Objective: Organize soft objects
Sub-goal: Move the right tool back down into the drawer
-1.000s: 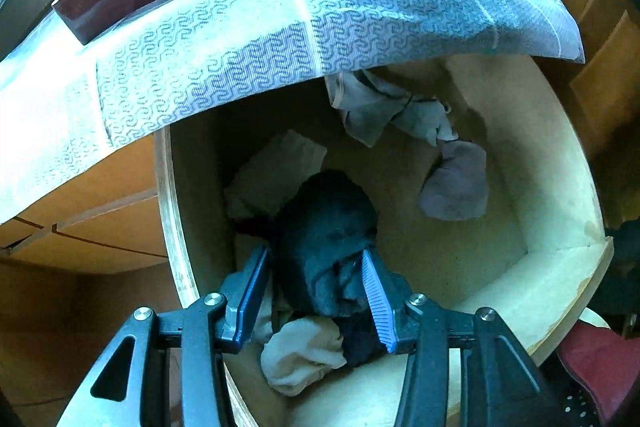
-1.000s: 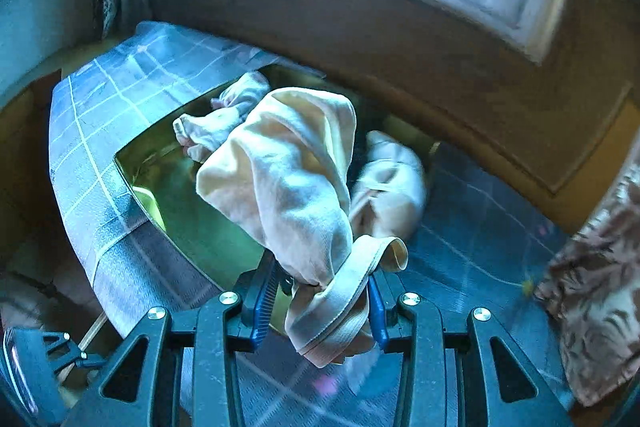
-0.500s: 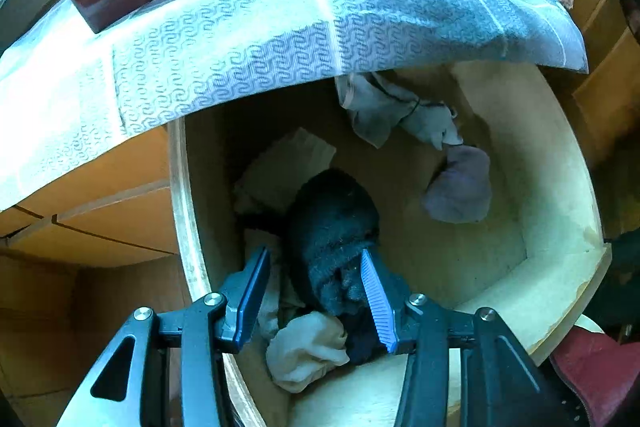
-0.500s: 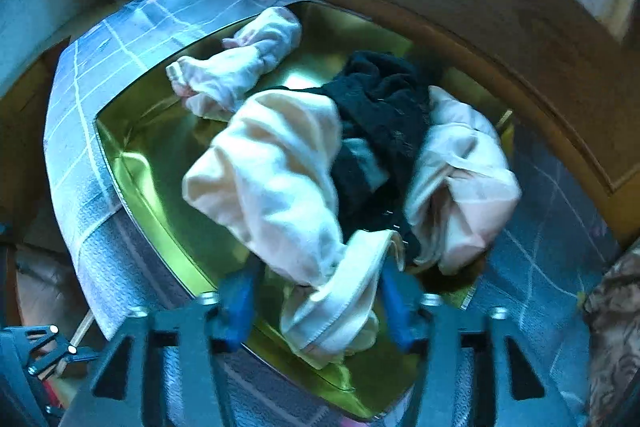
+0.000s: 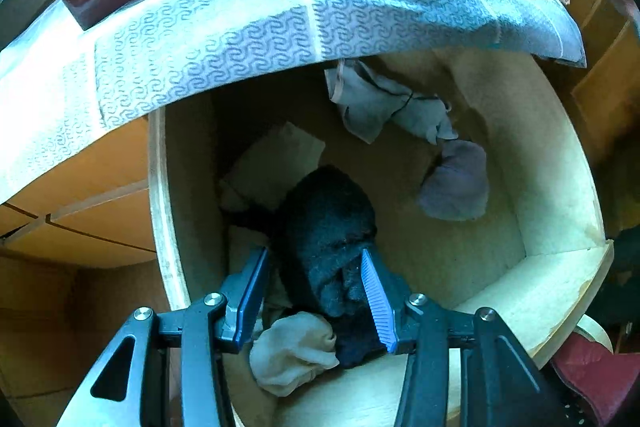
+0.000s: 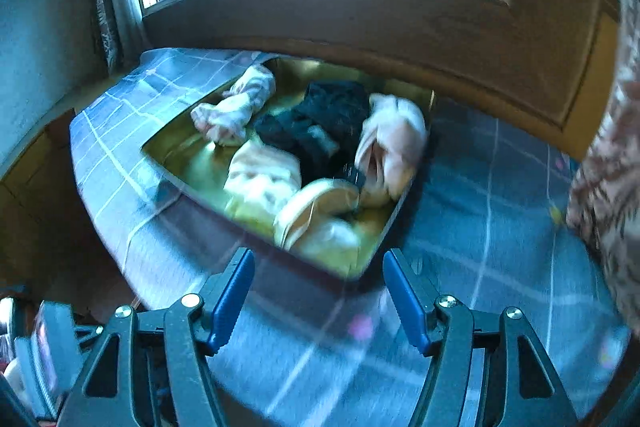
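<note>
The left gripper (image 5: 316, 291) pinches a dark fuzzy sock (image 5: 326, 227) between its fingers, over the open wooden drawer (image 5: 560, 187). The right gripper (image 6: 318, 299) has just opened; its fingers stand spread and empty. Farther off, a cream cloth (image 6: 276, 183) lies in the shiny gold tray (image 6: 176, 155).

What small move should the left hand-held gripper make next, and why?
Probably lift the dark sock out of the wooden drawer: the left hand-held gripper already has it between its fingers, while the right hand-held gripper is open and empty beside the gold tray.
</note>
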Motion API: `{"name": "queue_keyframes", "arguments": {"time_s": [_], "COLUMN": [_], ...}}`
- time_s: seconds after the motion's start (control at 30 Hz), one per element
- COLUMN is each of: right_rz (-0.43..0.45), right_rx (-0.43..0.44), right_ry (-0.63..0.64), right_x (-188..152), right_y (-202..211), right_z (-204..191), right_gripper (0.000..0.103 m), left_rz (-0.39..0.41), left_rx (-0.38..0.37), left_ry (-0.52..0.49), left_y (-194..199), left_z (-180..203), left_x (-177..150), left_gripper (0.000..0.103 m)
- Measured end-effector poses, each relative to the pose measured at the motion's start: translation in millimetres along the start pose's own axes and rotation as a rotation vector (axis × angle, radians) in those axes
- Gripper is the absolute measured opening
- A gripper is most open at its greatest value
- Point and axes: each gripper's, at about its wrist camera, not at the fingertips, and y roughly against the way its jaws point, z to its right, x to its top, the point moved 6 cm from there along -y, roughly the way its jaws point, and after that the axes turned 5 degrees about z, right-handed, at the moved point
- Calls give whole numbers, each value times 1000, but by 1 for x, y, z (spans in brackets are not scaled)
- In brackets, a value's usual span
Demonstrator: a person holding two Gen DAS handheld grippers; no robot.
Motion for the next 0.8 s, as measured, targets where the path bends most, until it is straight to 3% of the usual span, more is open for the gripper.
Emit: {"name": "queue_keyframes", "arguments": {"time_s": [0.33, 0.5, 0.6, 0.67, 0.8], "right_rz": [-120, -141, -181, -239, -367], "right_rx": [5, 22, 35, 50, 68], "right_ry": [-75, -77, -79, -92, -110], "right_x": [-92, -132, -159, -180, -216], "right_y": [32, 45, 42, 30, 5], "right_z": [-22, -37, -44, -48, -50], "right_gripper": [65, 47, 44, 34, 28], "left_rz": [3, 24, 50, 79, 113], "left_rx": [0, 3, 6, 7, 4], "left_ry": [-8, -7, -4, 0, -17], "left_y": [-6, -2, 4, 11, 27], "left_z": [6, 8, 8, 8, 11], "left_x": [-4, -4, -3, 0, 2], "left_gripper": [48, 48, 48, 48, 48]}}
